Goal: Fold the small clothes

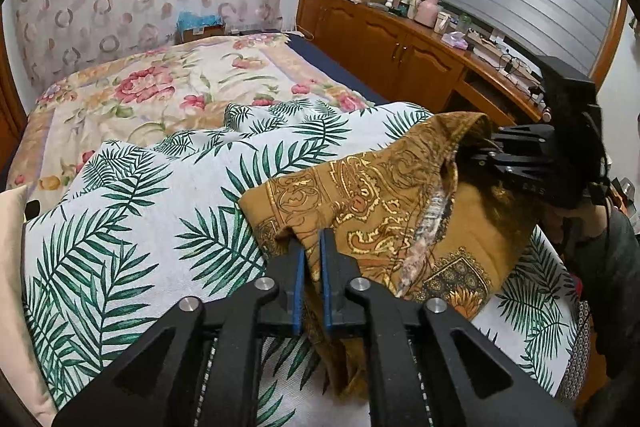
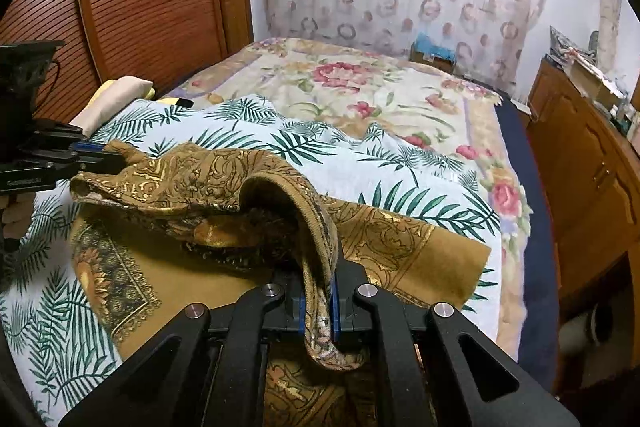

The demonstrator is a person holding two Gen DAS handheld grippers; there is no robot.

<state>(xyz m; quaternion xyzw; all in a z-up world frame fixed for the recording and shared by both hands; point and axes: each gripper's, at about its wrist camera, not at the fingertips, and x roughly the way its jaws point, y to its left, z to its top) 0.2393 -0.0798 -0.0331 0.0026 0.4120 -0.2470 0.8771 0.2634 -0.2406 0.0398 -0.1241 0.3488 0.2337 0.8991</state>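
Observation:
A mustard-brown garment with gold ornate print (image 1: 384,195) lies on a white palm-leaf cloth (image 1: 132,211) on the bed. My left gripper (image 1: 314,247) is shut on one edge of the garment and holds it raised. My right gripper (image 2: 318,301) is shut on another edge, a folded hem that hangs between its blue pads. The garment (image 2: 224,171) stretches between both grippers, lifted over its lower part that still lies flat. The right gripper shows at the right in the left wrist view (image 1: 480,151). The left gripper shows at the left in the right wrist view (image 2: 100,151).
A floral bedspread (image 1: 168,87) covers the bed beyond the palm-leaf cloth (image 2: 400,167). A wooden cabinet (image 1: 400,43) with cluttered items runs along the right. A wooden slatted headboard (image 2: 140,7) and a cream pillow (image 2: 116,95) are at the left.

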